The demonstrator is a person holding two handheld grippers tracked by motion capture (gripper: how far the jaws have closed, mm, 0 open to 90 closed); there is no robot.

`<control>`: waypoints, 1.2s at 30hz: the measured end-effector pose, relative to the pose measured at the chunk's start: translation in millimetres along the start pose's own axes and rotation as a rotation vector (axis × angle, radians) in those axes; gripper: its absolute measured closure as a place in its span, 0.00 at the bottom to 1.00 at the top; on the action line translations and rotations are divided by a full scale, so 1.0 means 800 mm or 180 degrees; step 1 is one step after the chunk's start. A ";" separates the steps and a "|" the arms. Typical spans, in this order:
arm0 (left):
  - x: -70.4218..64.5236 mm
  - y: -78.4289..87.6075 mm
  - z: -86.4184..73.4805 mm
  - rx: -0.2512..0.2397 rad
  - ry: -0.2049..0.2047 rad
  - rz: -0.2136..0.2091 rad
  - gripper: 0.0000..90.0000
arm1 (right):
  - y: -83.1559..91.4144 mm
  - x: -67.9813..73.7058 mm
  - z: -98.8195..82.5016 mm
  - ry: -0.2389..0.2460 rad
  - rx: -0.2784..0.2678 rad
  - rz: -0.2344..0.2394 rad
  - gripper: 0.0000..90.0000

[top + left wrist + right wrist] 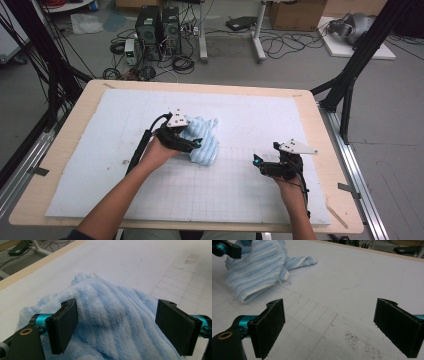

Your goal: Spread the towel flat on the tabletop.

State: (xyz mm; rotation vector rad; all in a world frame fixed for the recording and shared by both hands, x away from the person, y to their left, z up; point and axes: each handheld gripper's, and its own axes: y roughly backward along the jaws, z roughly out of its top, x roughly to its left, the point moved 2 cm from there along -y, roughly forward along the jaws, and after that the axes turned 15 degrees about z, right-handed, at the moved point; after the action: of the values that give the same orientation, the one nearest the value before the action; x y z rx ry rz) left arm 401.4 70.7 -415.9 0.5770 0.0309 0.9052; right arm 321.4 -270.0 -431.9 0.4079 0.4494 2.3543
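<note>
Light blue striped towel (202,140) sitting bunched up near the middle of the white gridded mat (100,150), a bit toward the far side and left of centre. Not flat at all — heaped into a lump with one corner flopped out toward the far edge.

Left gripper (192,144) parked right on top of that lump, jaws spread wide with a good ridge of terry cloth (112,315) humped up between them. Nothing pinched yet, just straddling the fold. Looks like a deliberate line-up: open wide over the thickest ridge so that closing catches a proper handful rather than a single slippery layer.

Right gripper (260,162) hanging back over bare mat, well apart from the towel, jaws also wide apart and holding nothing. From its own camera the towel (254,270) sits off at the upper left, out of reach. Probably staying clear so the left side can grab first — then free to come in for a corner once the cloth is lifted or spread.

Wooden table (60,165) edge showing all round the mat.
</note>
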 end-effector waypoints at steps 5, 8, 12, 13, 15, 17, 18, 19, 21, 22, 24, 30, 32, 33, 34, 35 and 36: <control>-0.008 -0.016 -0.008 0.0150 -0.0244 0.0210 0.29 | 0.000 -0.001 0.000 -0.0004 -0.0013 0.0004 0.10; -0.008 -0.019 -0.012 0.0242 -0.0310 0.0211 0.38 | 0.000 -0.001 0.000 -0.0007 -0.0014 0.0007 0.10; -0.002 -0.016 -0.012 0.0253 -0.0302 0.0079 0.77 | 0.001 -0.003 0.000 -0.0013 -0.0023 0.0003 0.10; -0.002 -0.016 -0.012 0.0253 -0.0302 0.0079 0.82 | 0.001 -0.003 0.000 -0.0014 -0.0018 0.0004 0.10; 0.003 -0.011 -0.010 0.0172 -0.0114 -0.0043 0.87 | 0.001 -0.003 0.000 -0.0013 -0.0022 0.0004 0.10; 0.009 -0.003 -0.005 0.0042 0.0119 -0.0148 0.87 | 0.001 -0.003 -0.001 -0.0020 -0.0019 0.0006 0.10; 0.018 0.008 0.002 -0.0143 0.0398 -0.0215 0.88 | 0.001 -0.003 -0.001 -0.0024 -0.0018 0.0007 0.10; 0.023 0.013 0.005 -0.0235 0.0545 -0.0227 0.88 | 0.001 -0.003 -0.001 -0.0027 -0.0019 0.0006 0.10; 0.028 0.018 0.007 -0.0308 0.0641 -0.0207 0.88 | 0.000 -0.003 -0.001 -0.0023 -0.0016 0.0003 0.10; 0.039 0.027 0.011 -0.0398 0.0725 -0.0114 0.88 | 0.000 -0.002 -0.001 -0.0024 -0.0002 0.0008 0.10; 0.044 0.031 0.011 -0.0442 0.0775 -0.0065 0.88 | 0.000 -0.002 -0.001 -0.0031 0.0000 0.0010 0.10; 0.080 0.058 0.009 -0.0696 0.1146 0.0189 0.88 | 0.000 -0.002 -0.001 -0.0034 0.0002 0.0005 0.10; 0.091 0.066 0.005 -0.0723 0.1228 0.0256 0.88 | 0.000 -0.002 -0.001 -0.0023 0.0007 0.0015 0.10; 0.096 0.070 0.003 -0.0745 0.1266 0.0295 0.88 | -0.001 -0.002 -0.001 -0.0019 0.0009 0.0011 0.10; 0.102 0.074 0.000 -0.0750 0.1301 0.0335 0.88 | -0.001 -0.002 -0.001 -0.0014 0.0010 0.0010 0.10; 0.107 0.078 -0.004 -0.0771 0.1355 0.0368 0.88 | -0.001 -0.001 -0.001 -0.0024 0.0019 0.0017 0.10; 0.112 0.081 -0.008 -0.0771 0.1393 0.0401 0.88 | -0.001 -0.001 -0.001 -0.0024 0.0019 0.0017 0.10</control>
State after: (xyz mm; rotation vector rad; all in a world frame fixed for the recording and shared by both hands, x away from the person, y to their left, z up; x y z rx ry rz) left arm 408.4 171.9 -370.6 0.1492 0.2783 1.1265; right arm 322.3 -270.1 -433.3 0.4210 0.4524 2.3564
